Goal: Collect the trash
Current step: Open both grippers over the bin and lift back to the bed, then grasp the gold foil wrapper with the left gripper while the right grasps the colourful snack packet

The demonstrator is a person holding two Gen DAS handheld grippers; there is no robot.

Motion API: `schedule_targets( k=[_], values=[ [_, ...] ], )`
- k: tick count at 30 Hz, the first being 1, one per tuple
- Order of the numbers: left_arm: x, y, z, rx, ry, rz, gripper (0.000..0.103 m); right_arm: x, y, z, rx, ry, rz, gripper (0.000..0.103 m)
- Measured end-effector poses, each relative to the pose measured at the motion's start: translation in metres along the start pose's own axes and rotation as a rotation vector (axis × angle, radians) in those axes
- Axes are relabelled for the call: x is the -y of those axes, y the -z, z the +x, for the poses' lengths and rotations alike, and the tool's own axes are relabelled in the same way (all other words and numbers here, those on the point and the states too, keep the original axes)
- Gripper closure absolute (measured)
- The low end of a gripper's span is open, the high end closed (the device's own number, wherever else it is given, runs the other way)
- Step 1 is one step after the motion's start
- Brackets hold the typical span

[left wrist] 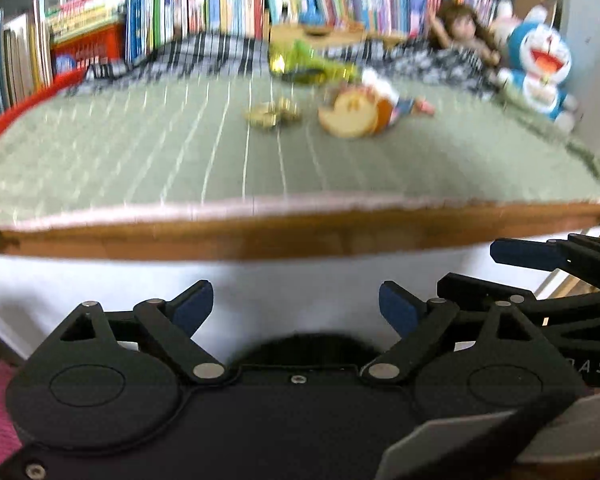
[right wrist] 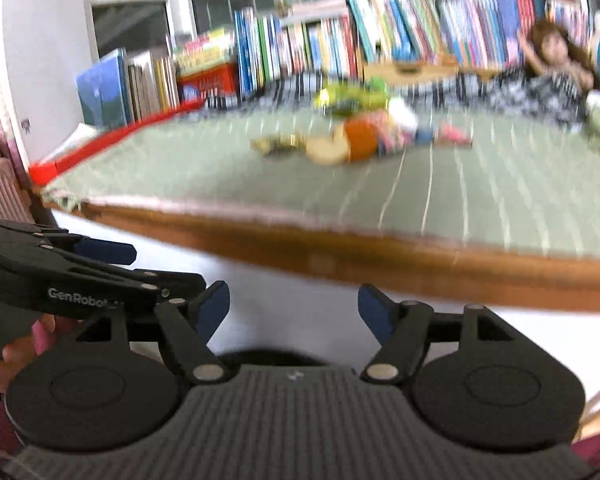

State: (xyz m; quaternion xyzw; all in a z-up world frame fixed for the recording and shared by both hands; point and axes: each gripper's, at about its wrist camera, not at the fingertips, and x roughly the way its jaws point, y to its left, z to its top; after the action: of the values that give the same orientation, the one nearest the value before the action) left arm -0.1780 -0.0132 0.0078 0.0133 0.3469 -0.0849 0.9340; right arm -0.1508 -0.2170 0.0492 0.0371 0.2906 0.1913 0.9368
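Two handheld grippers hang side by side in front of a table, below its near edge. The left gripper (left wrist: 296, 304) has its blue-padded fingers (left wrist: 194, 306) spread wide with nothing between them. The right gripper (right wrist: 294, 308) is the same: fingers wide apart, empty. Each shows at the edge of the other's view, and part of a hand (right wrist: 8, 354) grips the left one's handle.

Beyond the fingers runs the brown wooden front edge of the table (left wrist: 300, 240). A pale green cloth (left wrist: 140, 160) with thin white stripes covers the top.

The trash lies toward the middle of the table, well back from the front edge. Both pictures are blurred, so details are unclear. There is a small crumpled gold wrapper (left wrist: 272, 114), and just beside it a round tan and orange packet (left wrist: 354, 114). A shiny green and yellow bag (left wrist: 308, 62) lies behind them, nearer the back edge.

At the far right corner sit a blue and white plush toy (left wrist: 540, 64) and a doll (left wrist: 464, 32) with brown hair. A row of upright books (left wrist: 220, 8) lines the back edge.
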Motion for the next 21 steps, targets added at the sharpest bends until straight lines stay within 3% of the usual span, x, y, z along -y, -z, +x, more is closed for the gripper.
schedule_targets(
  k=[4, 8, 21],
  values=[
    [-0.001, -0.020, -0.023, 0.079, -0.002, 0.025, 0.010, 0.002, -0.014, -0.007, 0.061, 0.038, -0.024, 0.019],
    [-0.001, -0.042, -0.022, 0.119, -0.015, 0.025, 0.010, 0.005, -0.029, -0.003, 0.096, 0.080, -0.027, 0.019],
    [-0.012, -0.075, 0.011, 0.167, -0.052, 0.006, 0.010, 0.018, -0.050, 0.019, 0.130, 0.184, -0.008, 0.018]
  ],
)
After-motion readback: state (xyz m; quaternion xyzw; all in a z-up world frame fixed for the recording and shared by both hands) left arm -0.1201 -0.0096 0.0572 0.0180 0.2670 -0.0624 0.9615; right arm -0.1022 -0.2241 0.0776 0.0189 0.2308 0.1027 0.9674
